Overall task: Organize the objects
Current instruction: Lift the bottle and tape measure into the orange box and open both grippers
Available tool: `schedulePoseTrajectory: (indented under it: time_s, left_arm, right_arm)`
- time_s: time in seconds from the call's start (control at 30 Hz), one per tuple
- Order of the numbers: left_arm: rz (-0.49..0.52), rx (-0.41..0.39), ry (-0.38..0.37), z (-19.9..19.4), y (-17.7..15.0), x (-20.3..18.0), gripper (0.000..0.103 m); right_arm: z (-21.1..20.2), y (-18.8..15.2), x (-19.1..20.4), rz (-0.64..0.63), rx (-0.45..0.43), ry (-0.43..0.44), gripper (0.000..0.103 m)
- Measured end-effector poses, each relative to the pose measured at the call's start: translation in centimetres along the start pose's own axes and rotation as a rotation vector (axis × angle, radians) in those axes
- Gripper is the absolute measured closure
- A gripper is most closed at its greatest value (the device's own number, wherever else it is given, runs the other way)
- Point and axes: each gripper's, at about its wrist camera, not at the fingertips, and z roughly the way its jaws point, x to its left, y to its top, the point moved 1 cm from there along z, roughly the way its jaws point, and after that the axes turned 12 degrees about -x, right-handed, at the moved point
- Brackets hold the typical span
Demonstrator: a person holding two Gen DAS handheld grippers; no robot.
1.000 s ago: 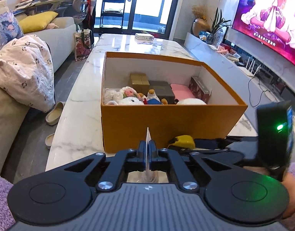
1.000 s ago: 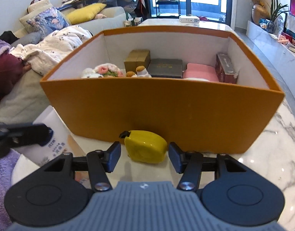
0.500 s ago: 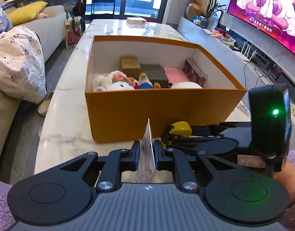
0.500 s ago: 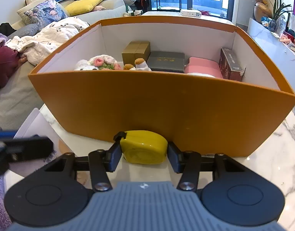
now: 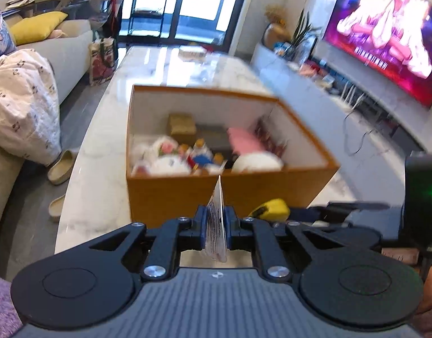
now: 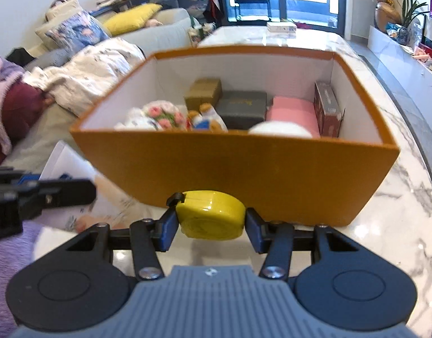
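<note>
A thin white printed packet (image 5: pixel 217 219) is pinched edge-on between the nearly closed pads of the left gripper (image 5: pixel 216 226), held upright on the near side of the orange box (image 6: pixel 244 169). A yellow tape measure (image 6: pixel 211 215) is clamped between the half-spread pads of the right gripper (image 6: pixel 211 226), just in front of the box's near wall (whether it is clear of the marble table (image 6: pixel 399 225) cannot be told). The box stands on the table and is open at the top; plush toys (image 6: pixel 159 117), a tan carton (image 6: pixel 204 93), a dark case (image 6: pixel 242 107), a pink item (image 6: pixel 290 111) and a red carton (image 6: pixel 327 107) are seen inside. A sofa (image 5: pixel 61 53) is visible to the left, a lit television (image 5: pixel 385 39) to the far right.
</note>
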Motion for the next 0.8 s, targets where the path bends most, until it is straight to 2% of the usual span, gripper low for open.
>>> schedulePoseTrajectory:
  time_s: [0.13, 0.3, 0.4, 0.5, 0.63, 0.8]
  left_arm:
    - [-0.014, -0.077, -0.037, -1.5, 2.9, 0.0, 0.089]
    - [-0.011, -0.158, -0.016, -1.3, 6.5, 0.6, 0.089]
    - [-0.003, -0.179, 0.009, 0.0, 8.5, 1.4, 0.089]
    - [0.034, -0.179, 0.054, 2.2, 9.8, 1.9, 0.089]
    - [0.037, -0.134, 0.105, 6.5, 10.9, 3.2, 0.089]
    - [0.074, -0.072, 0.150, 11.3, 10.6, 3.7, 0.089]
  right_arm:
    - [-2.5, 1.9, 0.6, -0.032, -0.058, 0.050, 0.050]
    - [-3.7, 5.2, 0.8, -0.047, -0.130, 0.095, 0.050]
    - [-3.1, 7.1, 0.8, -0.057, -0.153, 0.085, 0.050]
    - [-1.8, 8.7, 0.4, -0.061, -0.156, 0.050, 0.050]
    - [0.3, 10.1, -0.8, -0.053, -0.140, -0.013, 0.050]
    - [2.4, 10.5, -2.7, -0.146, -0.117, -0.100, 0.050]
